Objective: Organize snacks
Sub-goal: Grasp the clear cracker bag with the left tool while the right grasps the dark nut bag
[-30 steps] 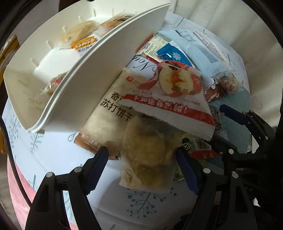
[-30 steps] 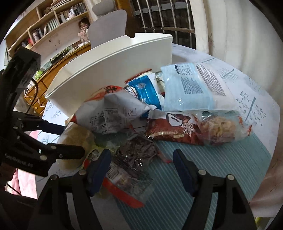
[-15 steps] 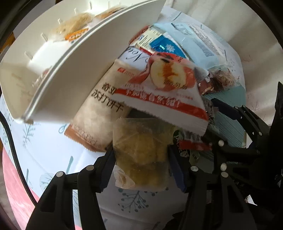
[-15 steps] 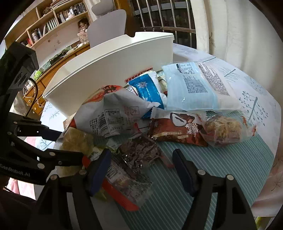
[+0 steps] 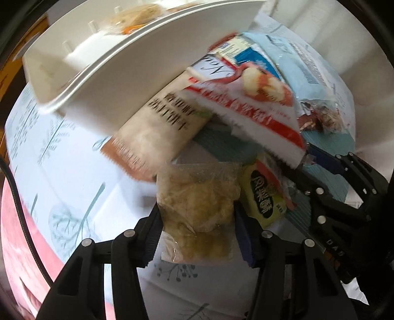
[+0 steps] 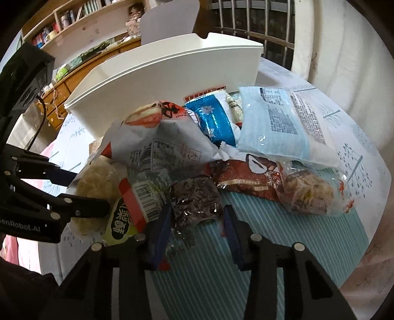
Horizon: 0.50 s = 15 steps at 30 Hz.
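Note:
A pile of snack packets lies on the table beside a white organizer bin (image 5: 138, 73), which also shows in the right wrist view (image 6: 172, 69). My left gripper (image 5: 197, 231) is shut on a clear packet of yellow pastry (image 5: 197, 209), lifted off the pile; the same packet shows in the right wrist view (image 6: 98, 182). My right gripper (image 6: 194, 226) is shut on a clear packet of dark snack (image 6: 194, 204) on the teal mat. A yellow-green packet (image 5: 266, 197) lies between them.
More packets lie behind: a white-red apple packet (image 5: 251, 103), a beige cracker packet (image 5: 157, 128), a blue packet (image 6: 214, 118), a pale blue bag (image 6: 283, 123), a brown packet (image 6: 246, 177), a clear crispy packet (image 6: 310, 192). The bin holds some snacks (image 5: 135, 19).
My left gripper closed on the yellow pastry packet and lifted it back from the pile. My right gripper closed on the dark snack packet.

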Motion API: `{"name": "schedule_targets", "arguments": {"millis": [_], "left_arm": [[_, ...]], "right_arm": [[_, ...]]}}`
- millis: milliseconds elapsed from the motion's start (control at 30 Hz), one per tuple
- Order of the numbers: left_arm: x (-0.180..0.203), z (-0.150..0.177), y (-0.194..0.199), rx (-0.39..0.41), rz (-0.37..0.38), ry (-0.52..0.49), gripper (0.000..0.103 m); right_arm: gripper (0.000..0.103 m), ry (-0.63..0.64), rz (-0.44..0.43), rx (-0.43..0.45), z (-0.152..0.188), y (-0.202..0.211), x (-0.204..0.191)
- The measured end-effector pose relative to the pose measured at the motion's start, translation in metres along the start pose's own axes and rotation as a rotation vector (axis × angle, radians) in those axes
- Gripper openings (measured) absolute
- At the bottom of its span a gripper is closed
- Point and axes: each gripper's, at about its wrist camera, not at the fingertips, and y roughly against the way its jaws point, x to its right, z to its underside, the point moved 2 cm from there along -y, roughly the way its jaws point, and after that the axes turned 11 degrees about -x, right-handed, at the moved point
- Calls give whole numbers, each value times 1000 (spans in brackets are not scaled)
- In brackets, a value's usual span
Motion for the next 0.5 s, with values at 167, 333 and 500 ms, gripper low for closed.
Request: {"name": "schedule_targets", "arguments": {"millis": [167, 333, 500], "left_arm": [[-10, 20, 3, -2, 7, 110, 52], [-19, 50, 14, 21, 4, 233, 52], [-36, 96, 26, 56, -4, 391, 52]], "right_arm": [[41, 29, -30, -42, 0, 2, 3], [41, 83, -62, -82, 3, 7, 3], [41, 170, -129, -105, 4, 16, 3]]}}
